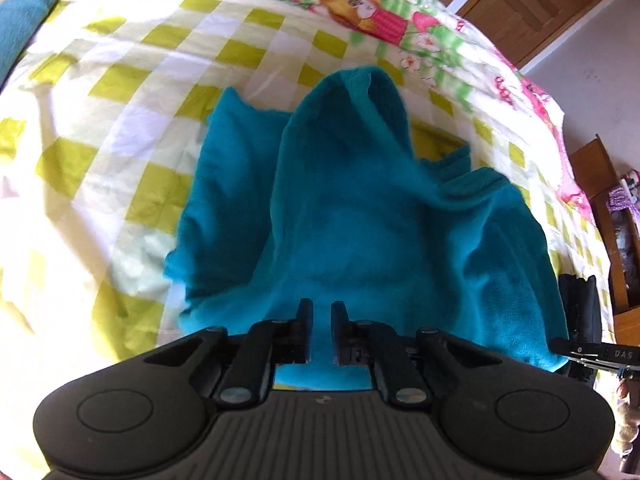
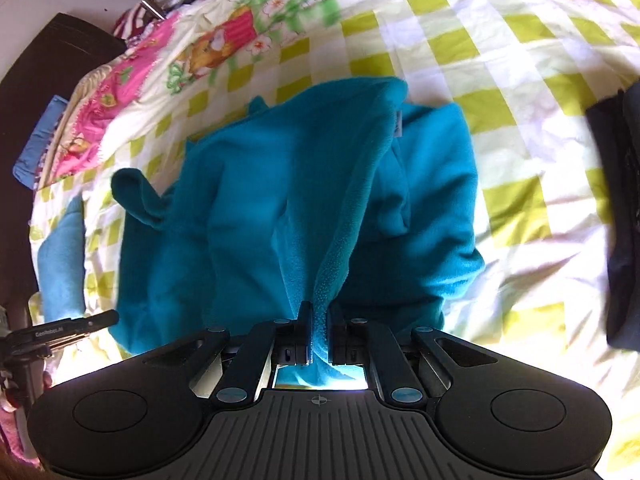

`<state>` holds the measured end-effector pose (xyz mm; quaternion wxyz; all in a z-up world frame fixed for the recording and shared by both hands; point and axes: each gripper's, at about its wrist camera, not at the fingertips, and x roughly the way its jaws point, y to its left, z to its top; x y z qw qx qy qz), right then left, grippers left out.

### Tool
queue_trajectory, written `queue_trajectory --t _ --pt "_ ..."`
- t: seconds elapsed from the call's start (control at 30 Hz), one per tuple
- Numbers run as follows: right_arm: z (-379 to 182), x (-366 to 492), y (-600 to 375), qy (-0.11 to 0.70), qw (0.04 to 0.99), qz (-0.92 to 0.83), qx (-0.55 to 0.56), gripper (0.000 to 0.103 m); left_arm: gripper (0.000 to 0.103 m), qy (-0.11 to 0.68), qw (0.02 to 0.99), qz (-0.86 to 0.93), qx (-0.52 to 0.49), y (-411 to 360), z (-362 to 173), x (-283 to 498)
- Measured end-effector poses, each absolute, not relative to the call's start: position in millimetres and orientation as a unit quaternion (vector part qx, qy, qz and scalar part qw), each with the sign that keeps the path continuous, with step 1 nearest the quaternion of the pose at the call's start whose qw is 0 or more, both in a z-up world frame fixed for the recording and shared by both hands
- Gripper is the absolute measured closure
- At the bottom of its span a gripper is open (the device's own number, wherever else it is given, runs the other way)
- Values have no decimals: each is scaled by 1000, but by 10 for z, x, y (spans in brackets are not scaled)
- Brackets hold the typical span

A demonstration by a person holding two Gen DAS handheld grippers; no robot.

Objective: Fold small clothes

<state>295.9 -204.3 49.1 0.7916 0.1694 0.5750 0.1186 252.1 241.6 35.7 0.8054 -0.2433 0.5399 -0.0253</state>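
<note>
Both grippers lift a teal fleece garment [image 1: 340, 208] off a checked bedsheet [image 1: 120, 80].

The right gripper [image 2: 319, 320] has its jaws closed on a thick folded edge of the fleece, which rises from the bed in a ridge; the left gripper [image 1: 321, 316] has its jaws nearly together with teal cloth between them, though glare makes it hard to say the pinch is firm. The fleece looks soft, light and floppy, not slippery, so it will sag wherever unsupported; hems and corners give the best hold. Only the right view shows a small white label [image 2: 397, 122] and dark clothing [image 2: 620, 216] further along the bed; only the left view shows a wooden door [image 1: 532, 4].
</note>
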Motion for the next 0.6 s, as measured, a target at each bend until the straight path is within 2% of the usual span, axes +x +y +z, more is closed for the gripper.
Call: queue_trajectory --t 0.13,0.23,0.27,0.33,0.37,0.4,0.57,0.6 --pt "-112 3007 -2093 620 772 33 134 96 83 585 778 33 -230 2460 -155 2422" --pt "-32 3058 -2036 607 782 53 131 93 82 543 805 16 -237 2462 52 2399" --pt "27 3058 -2008 598 789 65 124 92 78 528 818 13 -226 2450 158 2404" --pt "94 3084 -1938 593 795 72 110 91 62 506 842 12 -188 2414 349 2417" --pt "101 3098 -1915 592 795 75 110 91 48 498 850 12 -171 2404 404 2427" --pt "91 3112 -1917 590 796 77 111 91 40 491 857 16 -154 2394 435 2459" --pt "-6 3151 -1913 596 792 70 113 91 33 491 864 29 -108 2473 211 2718" --pt "-45 3151 -1907 596 792 71 109 91 36 509 854 25 -107 2469 128 2796"
